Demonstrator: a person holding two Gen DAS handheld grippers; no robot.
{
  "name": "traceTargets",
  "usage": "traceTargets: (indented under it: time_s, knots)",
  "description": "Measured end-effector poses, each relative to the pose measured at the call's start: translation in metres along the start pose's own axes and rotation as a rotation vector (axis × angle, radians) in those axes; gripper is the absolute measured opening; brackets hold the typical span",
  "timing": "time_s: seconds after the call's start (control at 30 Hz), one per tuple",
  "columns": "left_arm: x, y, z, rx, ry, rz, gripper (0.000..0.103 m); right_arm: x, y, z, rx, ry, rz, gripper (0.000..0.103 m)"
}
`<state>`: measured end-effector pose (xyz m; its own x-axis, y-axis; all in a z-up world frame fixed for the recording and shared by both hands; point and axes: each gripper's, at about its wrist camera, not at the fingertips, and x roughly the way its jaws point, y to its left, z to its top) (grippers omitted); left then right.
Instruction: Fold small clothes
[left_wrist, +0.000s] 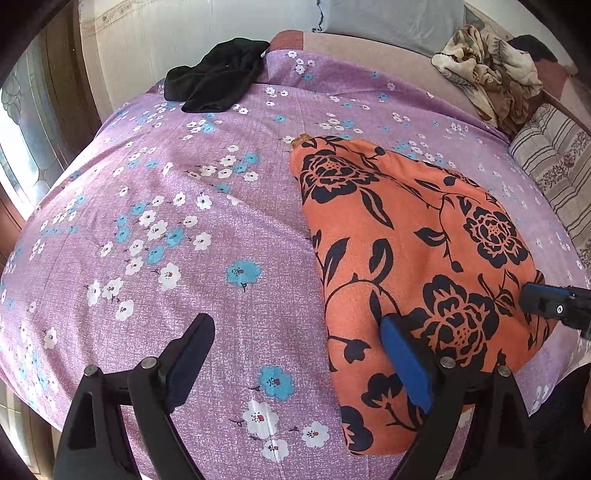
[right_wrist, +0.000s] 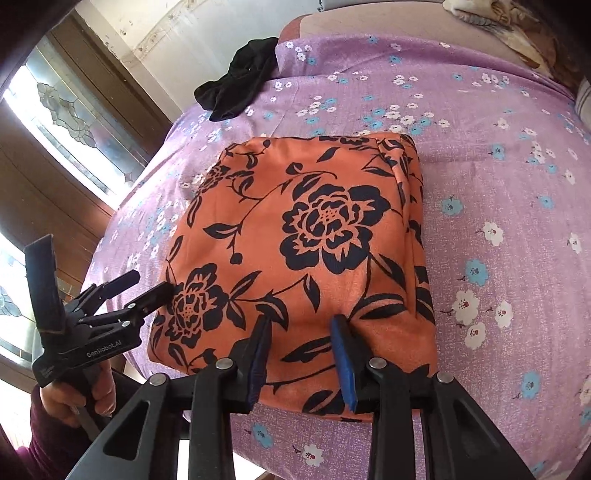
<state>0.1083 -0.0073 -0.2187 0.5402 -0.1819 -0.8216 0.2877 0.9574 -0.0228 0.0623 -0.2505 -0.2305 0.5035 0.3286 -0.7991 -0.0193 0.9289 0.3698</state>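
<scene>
An orange garment with black flowers (left_wrist: 417, 258) lies folded flat on the purple flowered bedsheet (left_wrist: 184, 240); it also shows in the right wrist view (right_wrist: 306, 251) as a neat rectangle. My left gripper (left_wrist: 295, 354) is open wide, its right finger (left_wrist: 402, 358) resting over the garment's near left edge, its left finger over bare sheet. It shows from outside in the right wrist view (right_wrist: 147, 284), at the garment's left edge. My right gripper (right_wrist: 301, 354) is open, its fingers over the garment's near edge, holding nothing. Its tip shows in the left wrist view (left_wrist: 554, 306).
A crumpled black garment (left_wrist: 218, 77) lies at the far left of the bed; it also shows in the right wrist view (right_wrist: 240, 81). A brown patterned blanket (left_wrist: 487, 74) and a striped cushion (left_wrist: 554, 162) lie at the far right. A window (right_wrist: 66, 110) is to the left.
</scene>
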Motion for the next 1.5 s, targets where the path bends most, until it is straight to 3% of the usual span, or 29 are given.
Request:
traceTargets:
  time_s: [0.2,0.47,0.67,0.97,1.07,1.13,1.17,1.33,1.5]
  knots:
    - [0.008,-0.004,0.004,0.005,-0.007,0.019,0.100,-0.003,-0.004,0.045,0.069,-0.065,-0.035,0.036]
    - [0.013,-0.006,0.007,0.052,-0.025,0.010,0.103,0.053,-0.033,0.112,0.257,0.016,-0.118,0.038]
    - [0.016,-0.006,0.010,0.048,-0.018,-0.002,0.103,0.071,-0.025,0.124,0.202,0.059,-0.200,0.039]
    - [0.014,-0.009,0.008,0.052,-0.028,0.009,0.103,0.095,0.039,0.149,0.102,0.027,-0.059,0.039]
    - [0.013,-0.009,0.008,0.048,-0.028,0.012,0.103,0.129,0.048,0.154,0.131,0.088,-0.015,0.039]
    - [0.014,-0.009,0.008,0.046,-0.026,0.010,0.103,0.152,0.046,0.152,0.141,0.145,-0.045,0.040]
    - [0.014,-0.008,0.008,0.043,-0.024,0.005,0.103,0.154,0.046,0.152,0.138,0.132,-0.045,0.040]
    - [0.016,-0.007,0.009,0.036,-0.014,-0.003,0.103,0.134,0.046,0.149,0.113,0.118,-0.047,0.039]
    - [0.016,-0.005,0.010,0.032,-0.013,-0.003,0.103,0.087,0.037,0.127,0.075,0.061,-0.064,0.039]
